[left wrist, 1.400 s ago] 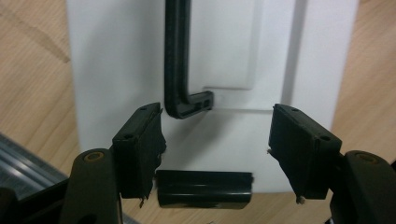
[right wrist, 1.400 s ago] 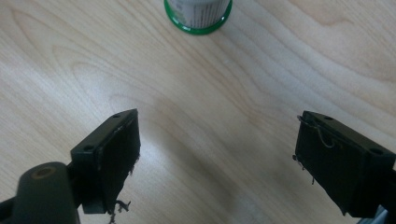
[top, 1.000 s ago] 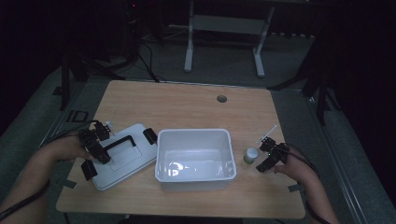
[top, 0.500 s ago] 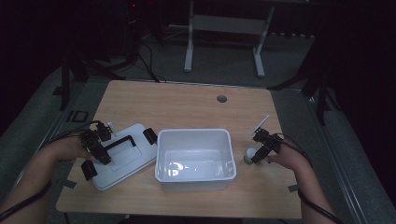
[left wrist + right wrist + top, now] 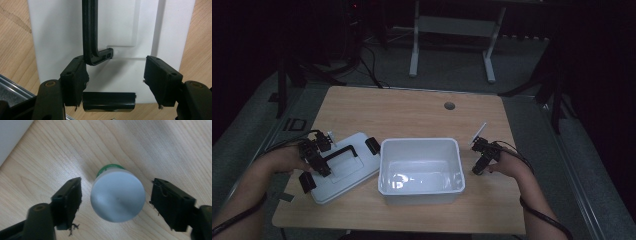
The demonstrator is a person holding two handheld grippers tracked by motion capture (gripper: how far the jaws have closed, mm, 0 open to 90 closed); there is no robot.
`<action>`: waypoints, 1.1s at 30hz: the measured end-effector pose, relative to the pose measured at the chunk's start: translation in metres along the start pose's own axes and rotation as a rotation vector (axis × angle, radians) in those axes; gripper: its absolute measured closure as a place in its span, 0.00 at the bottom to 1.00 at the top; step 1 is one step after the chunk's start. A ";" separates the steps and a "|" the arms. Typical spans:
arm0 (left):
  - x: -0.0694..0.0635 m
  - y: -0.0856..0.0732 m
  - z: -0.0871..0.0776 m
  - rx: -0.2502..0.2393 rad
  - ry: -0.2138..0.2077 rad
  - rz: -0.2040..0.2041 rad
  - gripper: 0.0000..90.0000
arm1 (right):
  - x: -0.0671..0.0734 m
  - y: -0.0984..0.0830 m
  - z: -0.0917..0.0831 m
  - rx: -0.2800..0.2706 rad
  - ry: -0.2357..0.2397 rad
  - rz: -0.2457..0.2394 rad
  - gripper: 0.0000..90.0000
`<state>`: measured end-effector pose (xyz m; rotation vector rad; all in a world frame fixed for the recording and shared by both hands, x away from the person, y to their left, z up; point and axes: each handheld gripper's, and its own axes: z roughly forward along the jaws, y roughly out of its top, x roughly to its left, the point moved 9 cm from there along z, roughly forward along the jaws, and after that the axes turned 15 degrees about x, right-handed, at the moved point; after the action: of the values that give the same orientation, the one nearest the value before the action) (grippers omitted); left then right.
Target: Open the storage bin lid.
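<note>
Now, at the left of the table (image 5: 412, 115), my left forearm comes in from the near edge and lies low. My left gripper (image 5: 314, 157) rests over the white lid (image 5: 357, 165), which lies flat just left of the white bin (image 5: 419, 150). In the left gripper view its jaws stand partly apart over the lid. One pad (image 5: 75, 77) touches the bent end of the black handle (image 5: 91, 32), the other is clear of it, and a black latch (image 5: 108, 101) sits below, between the jaws. That hand is where it was a second ago.

On the right, my right hand is angled in toward the bin, and my right gripper (image 5: 482, 157) points down just beside the bin's right wall. It has slid left from the table's right edge since a second ago. Its jaws have just been closing. The small bottle (image 5: 117, 195), grey-capped with a green rim under the cap, stands upright on the wood between them, with gaps on both sides, so neither pad presses on it.
</note>
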<state>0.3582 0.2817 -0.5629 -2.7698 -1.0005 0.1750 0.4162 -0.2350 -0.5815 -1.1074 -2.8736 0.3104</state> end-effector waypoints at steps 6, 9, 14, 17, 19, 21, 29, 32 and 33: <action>-0.001 0.001 0.001 0.001 -0.003 0.004 0.38 | 0.002 0.003 0.006 0.051 -0.013 -0.062 0.43; -0.001 0.001 0.001 0.002 -0.006 0.006 0.38 | 0.004 0.004 0.008 0.071 -0.019 -0.078 0.48; -0.001 0.000 0.001 0.003 -0.002 0.006 0.38 | 0.005 0.001 0.006 0.081 -0.036 -0.119 0.55; -0.001 0.000 0.001 0.003 -0.003 0.005 0.38 | 0.007 -0.002 0.003 0.071 -0.059 -0.155 0.56; -0.001 0.000 0.002 0.004 -0.004 0.004 0.38 | 0.009 -0.005 0.000 0.066 -0.059 -0.177 0.56; -0.001 0.000 0.001 0.003 -0.005 0.006 0.38 | 0.010 -0.008 -0.002 0.061 -0.060 -0.186 0.56; -0.003 -0.003 0.000 0.017 0.001 0.014 0.38 | 0.011 -0.025 -0.008 0.052 -0.066 -0.258 0.56; -0.003 -0.002 -0.002 0.015 0.002 0.011 0.38 | 0.012 -0.031 -0.011 0.055 -0.081 -0.271 0.56; -0.003 -0.002 -0.002 0.016 0.005 0.009 0.38 | 0.012 -0.033 -0.012 0.056 -0.084 -0.275 0.56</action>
<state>0.3549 0.2814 -0.5601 -2.7595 -0.9819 0.1767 0.3869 -0.2486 -0.5633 -0.6934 -3.0178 0.4271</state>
